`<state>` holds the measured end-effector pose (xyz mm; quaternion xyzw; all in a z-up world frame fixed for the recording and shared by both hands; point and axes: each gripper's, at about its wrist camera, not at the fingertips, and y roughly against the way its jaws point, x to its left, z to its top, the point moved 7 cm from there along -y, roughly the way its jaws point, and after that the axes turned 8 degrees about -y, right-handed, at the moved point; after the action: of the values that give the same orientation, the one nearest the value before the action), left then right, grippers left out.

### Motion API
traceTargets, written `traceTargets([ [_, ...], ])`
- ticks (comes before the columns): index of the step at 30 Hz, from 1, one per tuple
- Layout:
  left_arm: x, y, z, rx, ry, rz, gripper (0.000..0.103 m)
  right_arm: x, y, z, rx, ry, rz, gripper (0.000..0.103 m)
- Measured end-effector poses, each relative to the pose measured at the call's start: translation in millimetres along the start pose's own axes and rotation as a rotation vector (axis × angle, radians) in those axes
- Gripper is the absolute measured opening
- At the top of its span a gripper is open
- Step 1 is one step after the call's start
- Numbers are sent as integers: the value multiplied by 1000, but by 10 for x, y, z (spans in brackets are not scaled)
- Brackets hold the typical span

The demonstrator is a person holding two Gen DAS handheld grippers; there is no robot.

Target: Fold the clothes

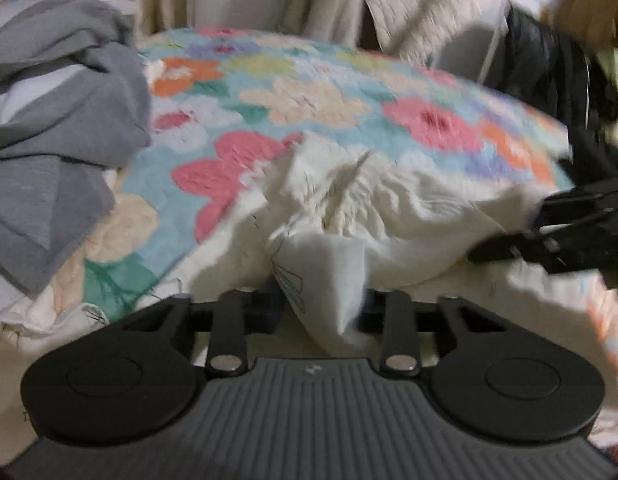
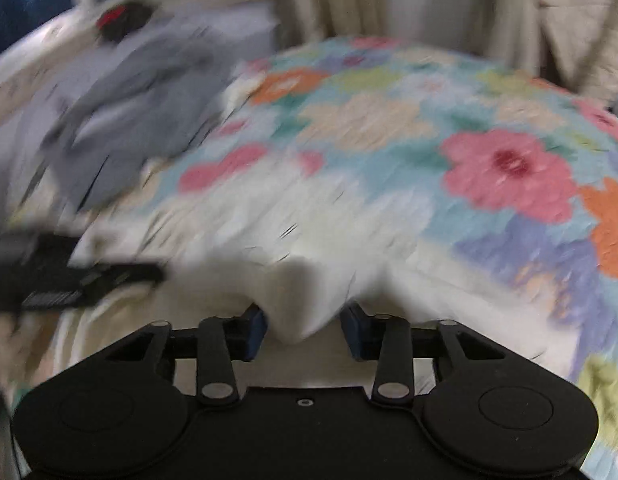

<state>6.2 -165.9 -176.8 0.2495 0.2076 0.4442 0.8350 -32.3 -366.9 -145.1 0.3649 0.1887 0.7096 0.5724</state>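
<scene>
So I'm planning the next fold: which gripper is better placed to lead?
Probably left: the left gripper has a clear fold of the white garment between its fingers; the right gripper looks looser.

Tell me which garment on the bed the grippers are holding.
The white garment at the near edge: both the left gripper and right gripper have its cloth between their fingers. The grey garment lies untouched.
</scene>
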Motion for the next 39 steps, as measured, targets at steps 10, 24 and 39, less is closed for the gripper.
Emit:
traceTargets([
  [10,273,96,-24,-1,117,9,35,-224,311,82,-86,-115,-47,44],
  [24,161,132,51,2,105,-113,68,521,-470,160,168,181,75,14],
  [39,441,35,-106,51,144,75,23,363,-294,671,-94,44,-35,38],
])
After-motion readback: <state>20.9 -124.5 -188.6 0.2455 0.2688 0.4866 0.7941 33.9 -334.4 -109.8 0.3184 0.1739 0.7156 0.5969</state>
